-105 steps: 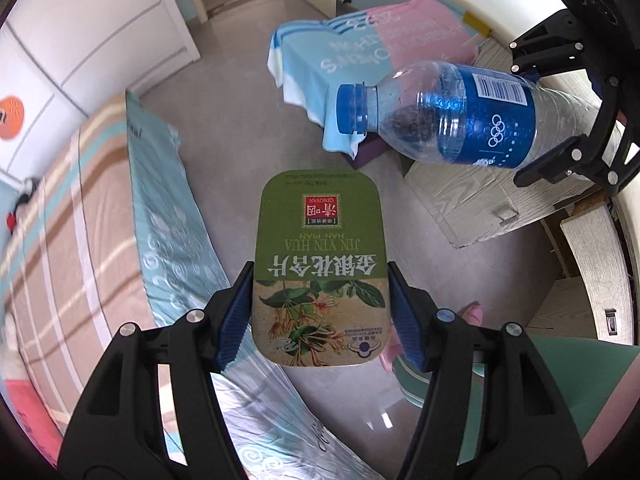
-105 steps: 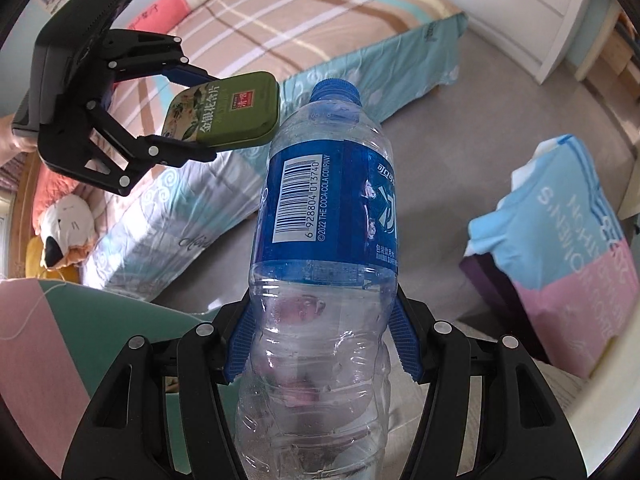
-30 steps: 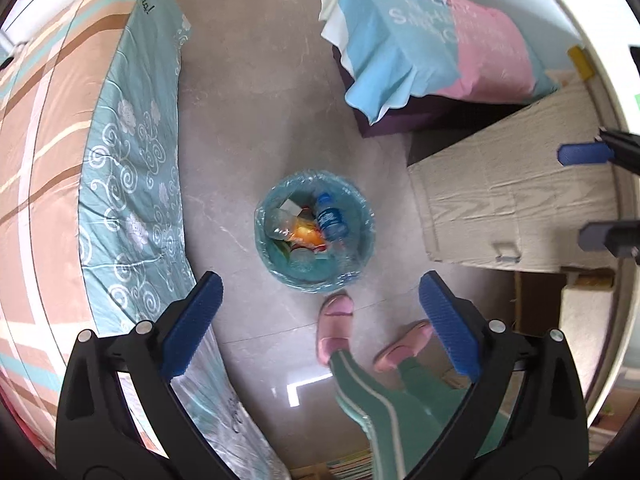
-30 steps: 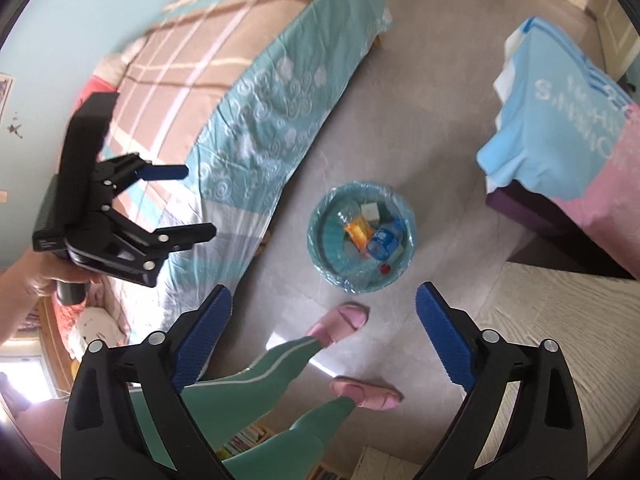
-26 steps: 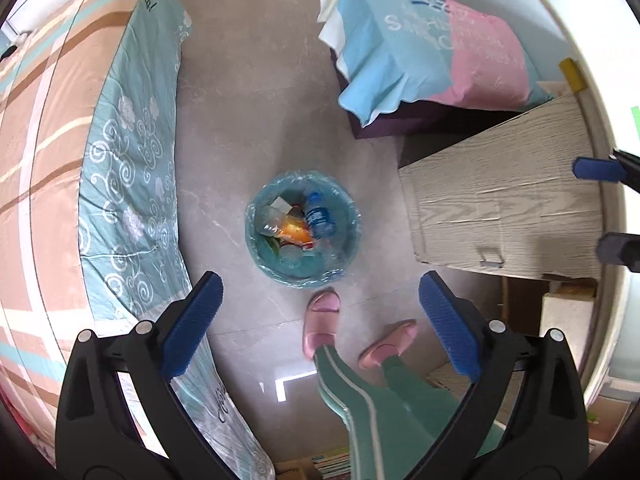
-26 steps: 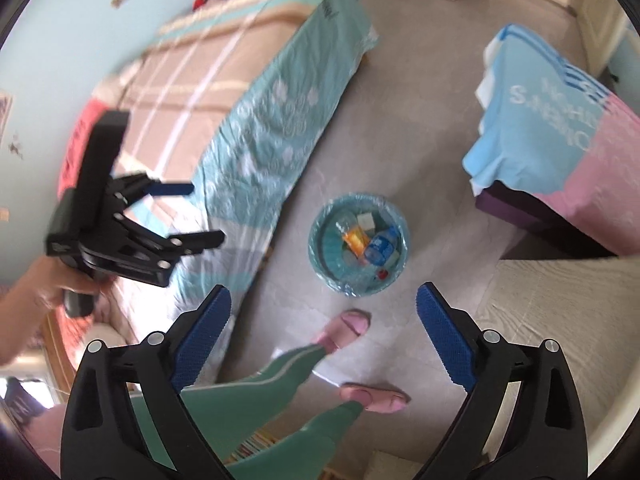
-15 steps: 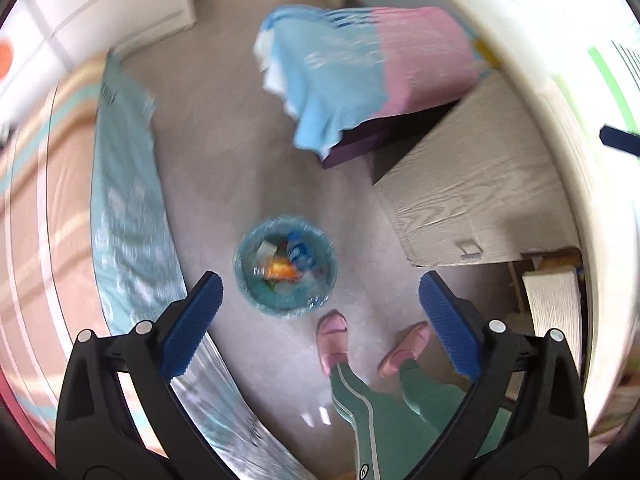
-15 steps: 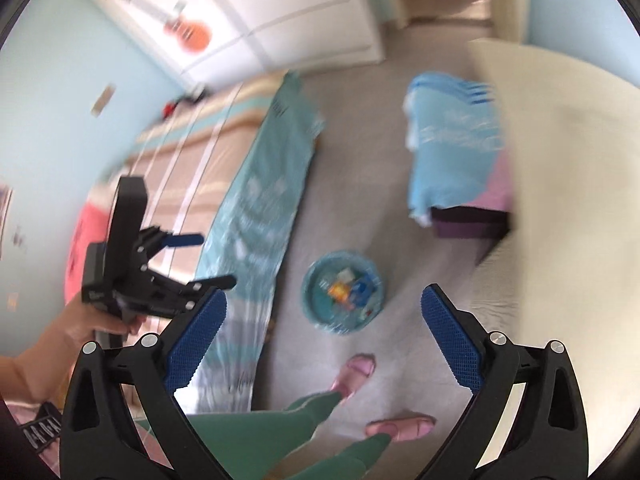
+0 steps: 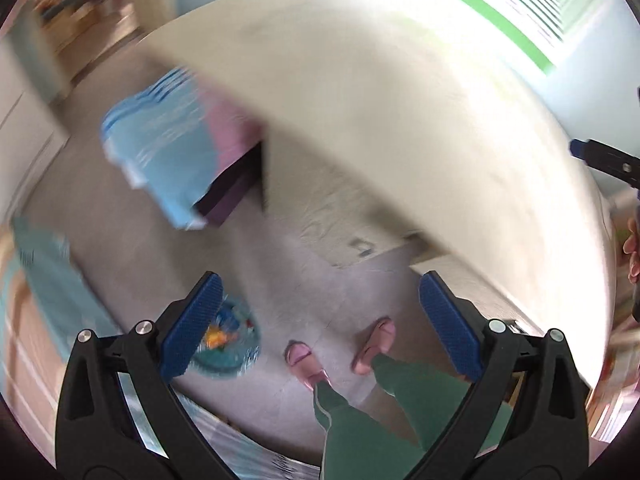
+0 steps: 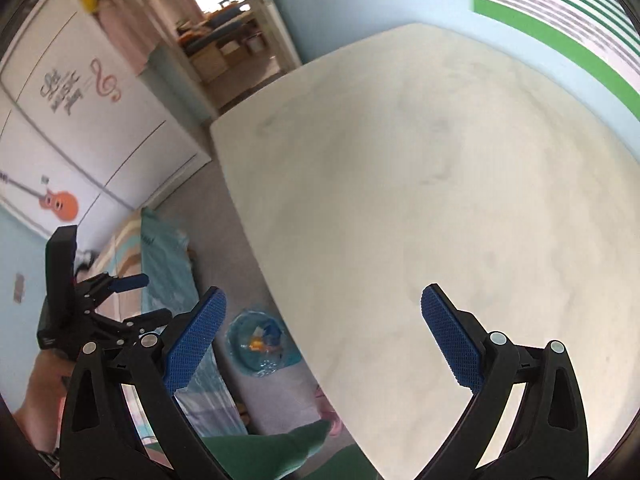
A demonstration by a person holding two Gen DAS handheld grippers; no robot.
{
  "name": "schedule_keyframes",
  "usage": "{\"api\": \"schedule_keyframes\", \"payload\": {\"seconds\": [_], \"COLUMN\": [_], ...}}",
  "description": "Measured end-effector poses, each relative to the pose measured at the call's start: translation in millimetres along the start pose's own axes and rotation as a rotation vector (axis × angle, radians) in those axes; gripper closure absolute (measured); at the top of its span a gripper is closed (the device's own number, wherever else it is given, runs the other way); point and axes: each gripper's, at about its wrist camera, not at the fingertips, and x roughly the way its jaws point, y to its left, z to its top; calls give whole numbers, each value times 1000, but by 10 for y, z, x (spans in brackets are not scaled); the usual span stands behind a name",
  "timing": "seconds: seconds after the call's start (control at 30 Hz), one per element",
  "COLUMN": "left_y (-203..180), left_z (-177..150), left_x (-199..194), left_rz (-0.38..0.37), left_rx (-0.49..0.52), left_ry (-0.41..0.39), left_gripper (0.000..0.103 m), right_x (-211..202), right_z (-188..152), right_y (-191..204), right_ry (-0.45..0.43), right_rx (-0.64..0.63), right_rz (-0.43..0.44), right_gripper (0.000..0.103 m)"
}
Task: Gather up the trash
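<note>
Both tongs, the left tongs (image 9: 316, 328) and the right tongs (image 10: 322, 340), are now spread apart and empty; the green tin and clear plastic bottle held seconds ago have been dropped. The blue-lined round trash bin (image 10: 262, 346) stands on the floor, near left of the pale desk (image 10: 420, 184), towards which both views have been swung.

Daylight, bright. My left view was heavily smeared by motion: the blue cloth (image 9: 160, 148), floor and bin (image 9: 228, 340) all streaked, and the tabletop (image 9: 400, 120) washed out towards the upper right. My right view was sharper, with a glaring lit doorway (image 10: 224, 4). Both were fisheye-bowed, with dark vignetted corners.
</note>
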Motion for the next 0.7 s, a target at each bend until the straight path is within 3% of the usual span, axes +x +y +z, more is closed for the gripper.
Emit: {"api": "schedule_keyframes", "payload": {"seconds": [0.23, 0.47, 0.7], "left_y": [-1012, -1905, -2721], "left_z": [396, 654, 807], "left_x": [110, 293, 454], "left_rz": [-53, -100, -144], "left_rx": [236, 383, 511], "left_ry": [-9, -8, -13], "left_gripper": [7, 7, 7], "right_x": [-586, -1143, -1568], "right_z": [-423, -867, -1226], "right_y": [-887, -1741, -2276], "right_ry": [-86, -145, -200], "right_rx": [208, 366, 460], "right_rz": [-82, -158, -223], "right_gripper": [6, 6, 6]}}
